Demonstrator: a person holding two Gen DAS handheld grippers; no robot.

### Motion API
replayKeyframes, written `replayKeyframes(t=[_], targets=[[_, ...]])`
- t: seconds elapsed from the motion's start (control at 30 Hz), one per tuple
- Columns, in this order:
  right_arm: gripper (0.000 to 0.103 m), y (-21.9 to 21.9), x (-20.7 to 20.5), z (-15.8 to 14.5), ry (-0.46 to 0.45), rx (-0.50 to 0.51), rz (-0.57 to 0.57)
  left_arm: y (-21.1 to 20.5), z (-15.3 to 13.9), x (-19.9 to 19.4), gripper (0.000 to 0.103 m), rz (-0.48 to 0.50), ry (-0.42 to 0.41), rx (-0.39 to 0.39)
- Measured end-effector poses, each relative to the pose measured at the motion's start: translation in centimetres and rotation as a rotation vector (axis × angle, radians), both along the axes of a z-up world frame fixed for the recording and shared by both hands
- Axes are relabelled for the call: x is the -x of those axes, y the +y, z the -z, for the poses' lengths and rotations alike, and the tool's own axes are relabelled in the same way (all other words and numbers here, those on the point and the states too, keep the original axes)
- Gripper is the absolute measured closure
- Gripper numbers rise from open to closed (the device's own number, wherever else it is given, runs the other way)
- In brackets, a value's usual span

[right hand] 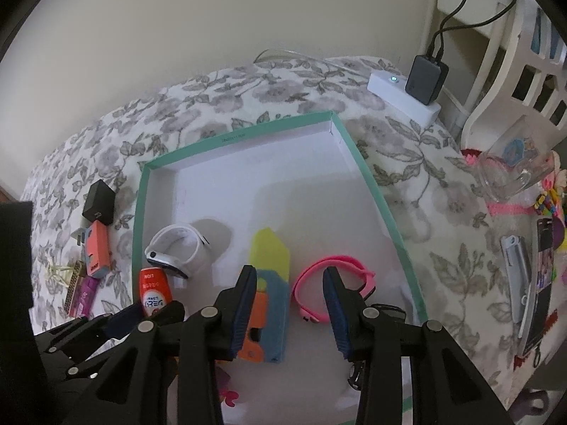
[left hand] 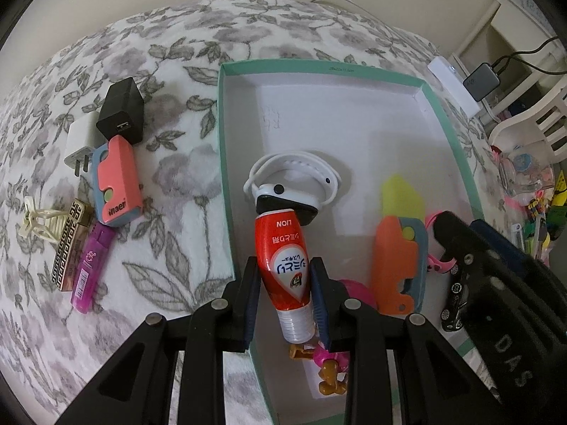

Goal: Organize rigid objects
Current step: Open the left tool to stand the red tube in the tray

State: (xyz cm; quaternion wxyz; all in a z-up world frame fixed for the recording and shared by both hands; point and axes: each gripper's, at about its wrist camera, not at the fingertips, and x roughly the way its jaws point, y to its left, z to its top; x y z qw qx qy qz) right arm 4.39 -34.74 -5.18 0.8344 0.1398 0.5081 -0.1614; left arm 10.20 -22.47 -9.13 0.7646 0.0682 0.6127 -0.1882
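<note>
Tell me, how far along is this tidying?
About halfway, I'd guess. Already in the green box: white watch, pink band and orange-and-blue cutter. The left gripper holds a red tube over the box. Left outside: black charger, pink cutter and purple lighter.

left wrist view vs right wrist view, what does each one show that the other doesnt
Only the left wrist view shows the gold and pink toy figure at the box's near end and the toy car.

Only the right wrist view shows the whole pink band and the items off the box's right side, such as the silver pen-like object.

Both show the teal box, white smartwatch, orange and blue utility knife, and the left hand-held gripper shut on the red bottle.
</note>
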Motion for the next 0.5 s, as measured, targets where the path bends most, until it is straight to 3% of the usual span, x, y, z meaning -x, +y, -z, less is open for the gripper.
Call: replayKeyframes(t=[0.23,0.33,0.5], targets=[[0.061,-0.1,0.4,-2.1,-0.054,0.023,0.016,0.4,-0.4,0.0,0.074,-0.012,0.008,0.011],[0.061,0.0,0.6,-2.8,-0.074,0.033,0.018,0.5,-0.9,0.0,0.063,-0.012,-0.002,0.021],[0.061,0.2,0.8,-3.5,-0.096,0.042,0.020,0.7,-1.8,0.1,0.062,-0.016,-0.012,0.036]])
